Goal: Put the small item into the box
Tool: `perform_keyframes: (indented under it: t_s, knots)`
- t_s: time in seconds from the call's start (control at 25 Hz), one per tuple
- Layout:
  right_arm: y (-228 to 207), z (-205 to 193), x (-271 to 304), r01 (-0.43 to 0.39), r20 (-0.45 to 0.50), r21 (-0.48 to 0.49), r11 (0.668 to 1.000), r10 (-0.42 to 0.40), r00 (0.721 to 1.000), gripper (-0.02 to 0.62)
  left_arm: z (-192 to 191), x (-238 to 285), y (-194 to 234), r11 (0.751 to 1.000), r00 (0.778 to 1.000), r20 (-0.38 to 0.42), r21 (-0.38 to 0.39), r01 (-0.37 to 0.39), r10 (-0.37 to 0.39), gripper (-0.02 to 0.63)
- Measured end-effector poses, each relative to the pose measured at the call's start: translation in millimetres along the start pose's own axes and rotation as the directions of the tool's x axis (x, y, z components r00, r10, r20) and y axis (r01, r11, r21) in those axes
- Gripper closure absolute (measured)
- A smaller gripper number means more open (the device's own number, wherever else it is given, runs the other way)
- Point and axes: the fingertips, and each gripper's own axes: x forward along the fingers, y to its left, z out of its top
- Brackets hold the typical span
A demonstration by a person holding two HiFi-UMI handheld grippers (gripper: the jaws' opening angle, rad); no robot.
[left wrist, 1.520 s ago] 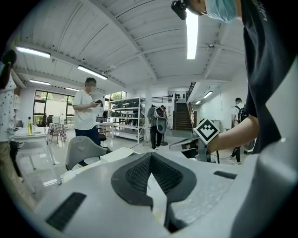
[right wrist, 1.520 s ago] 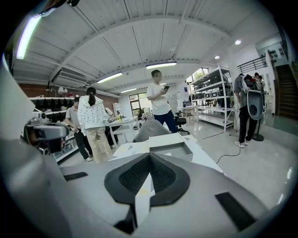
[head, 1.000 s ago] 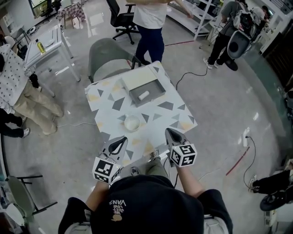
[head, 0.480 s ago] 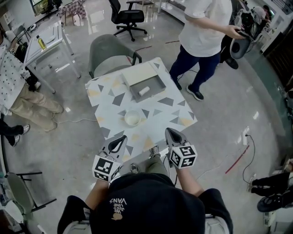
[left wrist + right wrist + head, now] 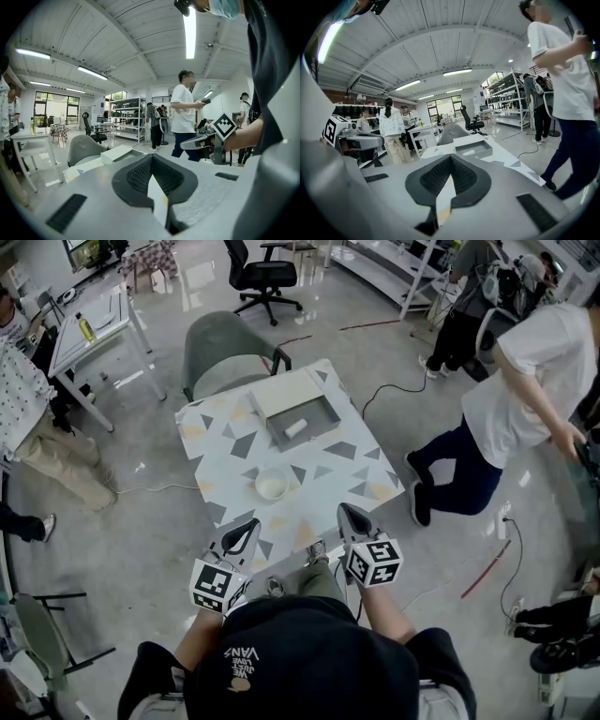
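The small round white item (image 5: 271,485) sits mid-table, just up-frame of our left gripper (image 5: 249,526) and right gripper (image 5: 347,512), both closed on nothing, and nearer the left. Being round, it offers us no long axis. The grey box (image 5: 319,418) lies beyond it.

Toward box (image 5: 300,427): bowl (image 5: 271,485) at middle of table (image 5: 361,474), on direct line; bare top either side.

The table (image 5: 328,486) is white with grey and pale yellow triangles. The box (image 5: 330,418) is grey. The small item (image 5: 294,428) and the bowl (image 5: 271,485) are white. The chair (image 5: 220,357) is grey-green. The left gripper (image 5: 248,523) and the right gripper (image 5: 345,510) have cubes with black-and-white squares.
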Motion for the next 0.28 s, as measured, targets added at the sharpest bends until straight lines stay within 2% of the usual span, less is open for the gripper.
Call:
perform_keyframes:
  t_s: [0.28]
  knots:
    - [0.9, 3.6, 2.7, -0.003, -0.003, 0.0, 1.0, 0.003, 1.0, 0.594, 2.1, -0.5, 2.3, 1.0, 1.0, 0.0, -0.006, -0.004, 0.004, 0.6]
